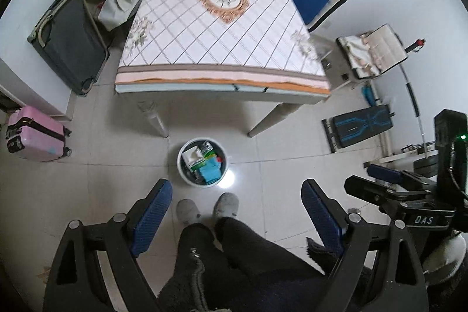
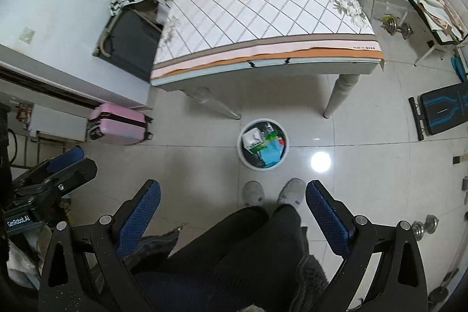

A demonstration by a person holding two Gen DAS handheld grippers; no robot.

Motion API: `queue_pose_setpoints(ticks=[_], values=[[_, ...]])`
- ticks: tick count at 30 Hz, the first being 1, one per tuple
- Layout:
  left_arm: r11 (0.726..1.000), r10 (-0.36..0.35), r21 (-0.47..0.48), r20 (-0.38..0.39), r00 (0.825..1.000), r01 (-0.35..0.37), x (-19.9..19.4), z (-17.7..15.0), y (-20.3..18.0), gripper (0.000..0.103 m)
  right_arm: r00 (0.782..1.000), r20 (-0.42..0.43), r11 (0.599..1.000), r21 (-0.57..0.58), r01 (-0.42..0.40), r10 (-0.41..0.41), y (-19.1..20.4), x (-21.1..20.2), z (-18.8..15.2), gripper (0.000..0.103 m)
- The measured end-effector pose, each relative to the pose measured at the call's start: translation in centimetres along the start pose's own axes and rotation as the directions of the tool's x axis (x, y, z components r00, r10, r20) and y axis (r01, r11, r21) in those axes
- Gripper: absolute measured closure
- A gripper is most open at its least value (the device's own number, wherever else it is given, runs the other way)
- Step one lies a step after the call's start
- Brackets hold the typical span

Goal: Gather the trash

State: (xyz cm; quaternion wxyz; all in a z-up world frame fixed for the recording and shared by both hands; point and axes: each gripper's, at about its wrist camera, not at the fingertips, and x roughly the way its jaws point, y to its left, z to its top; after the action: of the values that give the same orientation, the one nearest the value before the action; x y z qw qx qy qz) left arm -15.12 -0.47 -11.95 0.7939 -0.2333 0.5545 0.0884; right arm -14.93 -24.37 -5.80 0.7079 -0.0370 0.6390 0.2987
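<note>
We find the bin [image 1: 202,163] standing upright on the floor [image 1: 117,180], just near of the desk [image 1: 216,28] and just beyond the person's slippers [image 1: 225,205], its round mouth facing up. It has no long axis to align with; the trash [image 1: 209,165] inside, cartons and wrappers, lies jumbled with no common direction. Both tools are held high and aimed steeply down. The left tool [image 1: 235,212] has its jaws wide and holds nothing; the right tool [image 2: 232,209] likewise stands wide and empty. From each tool the bin lies ahead and well below. In the left view it sits slightly left of the jaw gap's centre; in the right view, slightly right of it. We judge neither hand clearly nearer. The desk top shows no loose trash, so we judge collection largely complete.
</note>
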Motion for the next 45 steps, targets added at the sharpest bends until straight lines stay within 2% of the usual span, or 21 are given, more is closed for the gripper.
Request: queue_pose_setpoints(ticks=[7,8,9,15,25,45], values=[[0.998,-0.063,-0.011,0.047,0.997,0.064,-2.6,-0.3,-0.9,0.012,0.997,0.023,0.997,-0.029,-0.070,0.070,0.9,-2.7,-0.6,0.000],[0.997,-0.072,-0.011,0.051,0.996,0.073,-2.8,-0.3,-1.0,0.003,0.997,0.023,0.997,-0.035,-0.075,0.076,1.0,-2.8,-0.6,0.000],[0.997,-0.077,-0.012,0.053,0.996,0.078,-2.9,-0.4,-1.0,0.000,0.997,0.023,0.996,-0.041,-0.079,0.080,1.2,-3.1,-0.7,0.000],[0.995,-0.094,-0.023,0.075,0.993,0.096,-3.7,-0.7,-1.0,0.000,0.995,0.020,0.994,-0.055,-0.096,0.097,1.6,-3.5,-0.4,0.000],[0.996,-0.081,-0.028,0.087,0.993,0.084,-4.3,-1.0,-0.6,0.000,0.994,0.008,0.993,-0.058,-0.107,0.108,1.8,-3.4,-0.2,0.000],[0.996,-0.089,-0.005,0.058,0.994,0.089,-3.6,-1.3,-1.5,0.000,0.996,-0.013,0.995,-0.053,-0.090,0.090,1.4,-3.7,-0.9,0.000]])
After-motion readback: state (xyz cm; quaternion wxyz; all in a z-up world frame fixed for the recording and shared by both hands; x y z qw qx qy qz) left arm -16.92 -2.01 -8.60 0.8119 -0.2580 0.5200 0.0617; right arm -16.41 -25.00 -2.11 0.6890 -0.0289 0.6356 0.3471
